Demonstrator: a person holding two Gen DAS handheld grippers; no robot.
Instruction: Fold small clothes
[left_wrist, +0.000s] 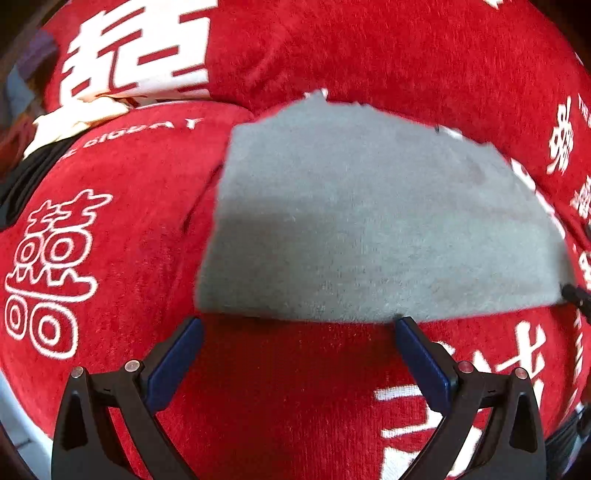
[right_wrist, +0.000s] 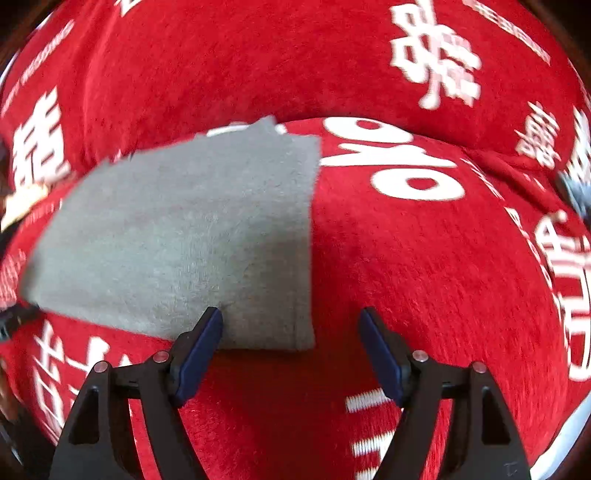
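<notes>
Right, both tongs are up over the red blanket and neither has hold of anything. On the left wrist view, the left tongs stand wide open at the bottom of the frame, blue pads apart, with only red plush between them. The grey cloth lies flat across the centre and right of that frame, its near edge just beyond the fingertips; whether the right-hand tip touches that edge I cannot tell. It looks folded, a squarish shape with a ragged far edge at the top. Upper left, a pale cloth sits bunched on the blanket, well apart from the grey one.

Over to the right wrist view: the right tongs are also spread wide, empty. The grey cloth fills the left and centre of this frame, a stitched hem running down its right side to the corner at lower centre. The left-hand fingertip lies over the cloth's near edge close to that corner; the right-hand one is over bare red. White lettering is printed on the blanket just right of the cloth's top corner.
</notes>
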